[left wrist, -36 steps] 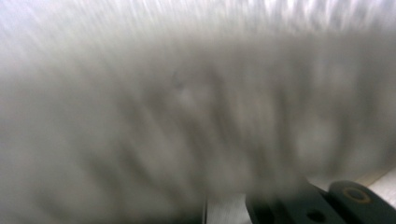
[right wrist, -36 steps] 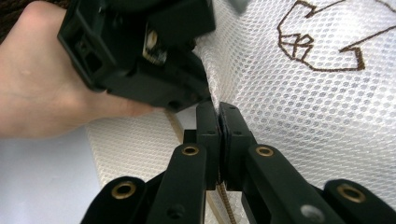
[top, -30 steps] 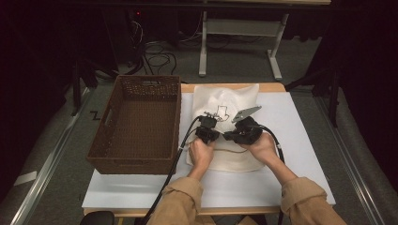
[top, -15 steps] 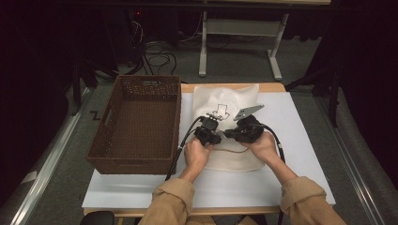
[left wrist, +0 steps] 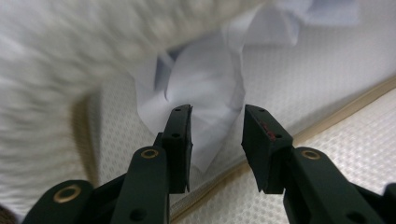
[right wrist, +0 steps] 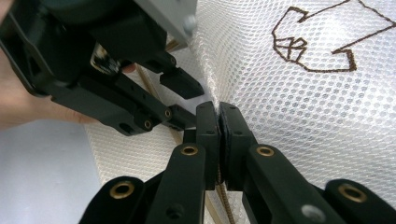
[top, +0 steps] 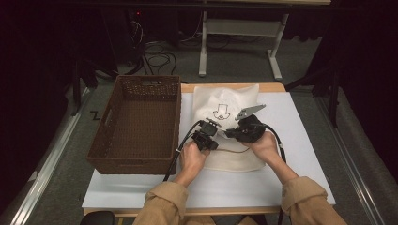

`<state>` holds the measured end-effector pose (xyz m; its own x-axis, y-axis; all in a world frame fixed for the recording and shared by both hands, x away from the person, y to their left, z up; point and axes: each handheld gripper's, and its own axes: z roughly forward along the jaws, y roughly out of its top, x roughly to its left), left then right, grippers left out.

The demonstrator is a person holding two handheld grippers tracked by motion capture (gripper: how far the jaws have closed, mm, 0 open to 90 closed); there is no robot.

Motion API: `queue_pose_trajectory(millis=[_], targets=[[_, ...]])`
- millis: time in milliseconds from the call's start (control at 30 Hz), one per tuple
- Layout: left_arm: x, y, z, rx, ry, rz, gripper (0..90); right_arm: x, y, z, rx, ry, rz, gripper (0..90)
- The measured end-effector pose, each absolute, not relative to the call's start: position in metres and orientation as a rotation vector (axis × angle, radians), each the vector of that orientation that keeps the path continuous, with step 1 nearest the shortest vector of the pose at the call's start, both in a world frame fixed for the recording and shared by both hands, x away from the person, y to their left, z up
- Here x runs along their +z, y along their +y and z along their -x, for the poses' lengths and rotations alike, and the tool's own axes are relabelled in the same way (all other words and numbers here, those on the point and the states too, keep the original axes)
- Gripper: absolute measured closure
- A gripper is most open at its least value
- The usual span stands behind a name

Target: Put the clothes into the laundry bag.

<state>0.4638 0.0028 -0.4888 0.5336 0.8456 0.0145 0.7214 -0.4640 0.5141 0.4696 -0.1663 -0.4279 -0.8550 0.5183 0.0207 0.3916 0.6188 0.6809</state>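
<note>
Mesh of the white laundry bag (top: pixel 228 123) on the table (top: pixel 300 154) is pinched in the closed right gripper (right wrist: pixel 218 108), while the left gripper (left wrist: pixel 217 121), jaws just opened, frames a white tag (left wrist: pixel 205 93) untouched.

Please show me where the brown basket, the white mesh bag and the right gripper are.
brown basket (top: pixel 174 123): high view, right rim.
white mesh bag (top: pixel 220 97): high view, upper part.
right gripper (right wrist: pixel 218 109): right gripper view, between fingertips.

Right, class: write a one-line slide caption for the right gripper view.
Right tool pinches the white mesh bag while the left tool hovers open beside it.
</note>
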Motion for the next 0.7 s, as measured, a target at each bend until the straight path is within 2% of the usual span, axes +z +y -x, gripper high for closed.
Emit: queue_pose_trajectory(millis=[67,133,233,400,533,700], targets=[[-0.494,0.002,-0.466,0.379,1.270,-2.344,64.0,-0.428,-0.166,-0.469,1.056,2.662,-0.760,88.1],[-0.495,0.003,-0.468,0.385,1.261,-2.319,76.1,-0.427,-0.167,-0.469,1.057,2.663,-0.765,88.1],[-0.496,0.002,-0.475,0.368,1.283,-2.283,86.6,-0.427,-0.168,-0.469,1.057,2.664,-0.767,88.1],[-0.495,-0.001,-0.491,0.334,1.327,-2.186,88.0,-0.429,-0.165,-0.470,1.052,2.674,-0.763,88.1],[-0.500,-0.003,-0.499,0.391,1.324,-2.075,88.0,-0.430,-0.165,-0.470,1.048,2.681,-0.769,88.2],[-0.504,-0.009,-0.506,0.423,1.369,-2.059,87.4,-0.434,-0.162,-0.472,1.026,2.687,-0.771,88.3]])
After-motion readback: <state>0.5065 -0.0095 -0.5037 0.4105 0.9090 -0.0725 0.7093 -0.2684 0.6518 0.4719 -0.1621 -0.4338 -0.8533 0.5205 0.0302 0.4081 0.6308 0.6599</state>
